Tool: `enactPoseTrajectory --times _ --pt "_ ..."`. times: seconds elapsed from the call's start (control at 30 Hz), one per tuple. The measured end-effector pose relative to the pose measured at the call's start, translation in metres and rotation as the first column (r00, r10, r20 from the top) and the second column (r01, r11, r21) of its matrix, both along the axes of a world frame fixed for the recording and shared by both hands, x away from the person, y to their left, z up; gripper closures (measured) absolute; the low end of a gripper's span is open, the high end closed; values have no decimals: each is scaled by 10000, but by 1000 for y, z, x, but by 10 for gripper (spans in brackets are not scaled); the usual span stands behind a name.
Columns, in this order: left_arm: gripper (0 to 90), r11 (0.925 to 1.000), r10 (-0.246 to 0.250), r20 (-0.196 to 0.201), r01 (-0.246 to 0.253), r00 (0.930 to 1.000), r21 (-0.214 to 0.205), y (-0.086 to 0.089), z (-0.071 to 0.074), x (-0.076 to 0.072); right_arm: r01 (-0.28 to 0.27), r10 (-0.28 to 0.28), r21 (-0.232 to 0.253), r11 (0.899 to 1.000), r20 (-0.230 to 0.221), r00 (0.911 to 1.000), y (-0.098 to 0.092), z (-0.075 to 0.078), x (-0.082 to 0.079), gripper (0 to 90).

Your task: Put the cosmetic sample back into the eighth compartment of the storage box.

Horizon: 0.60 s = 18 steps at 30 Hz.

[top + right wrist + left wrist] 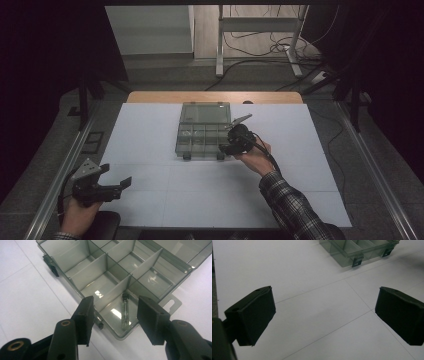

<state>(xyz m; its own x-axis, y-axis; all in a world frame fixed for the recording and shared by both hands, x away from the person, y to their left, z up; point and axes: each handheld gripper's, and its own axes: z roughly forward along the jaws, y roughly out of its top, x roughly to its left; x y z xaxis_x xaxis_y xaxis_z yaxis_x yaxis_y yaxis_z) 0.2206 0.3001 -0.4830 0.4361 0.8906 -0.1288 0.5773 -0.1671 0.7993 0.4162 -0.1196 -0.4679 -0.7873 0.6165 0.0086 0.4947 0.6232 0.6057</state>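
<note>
Lying in organizer box [160, 283] corner compartment: vial [124, 312] (right gripper [113, 315] unclasped)

From above, my right hand-held gripper [234, 142] covers the near right corner of the organizer box [202, 131], so the glass vial [124, 313] lying in that compartment is too small and hidden there. In the left gripper view the upper edge cuts off most of the box [352, 250]. My right sleeve [290, 210] runs off the bottom edge.
</note>
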Motion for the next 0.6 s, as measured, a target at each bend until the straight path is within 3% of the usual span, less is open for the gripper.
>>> enactPoseTrajectory --times 0.6 --pt "35 10000 16 17 -16 10000 -66 1 0 0 -415 418 90 9991 -280 9987 -3 6 -10 272"
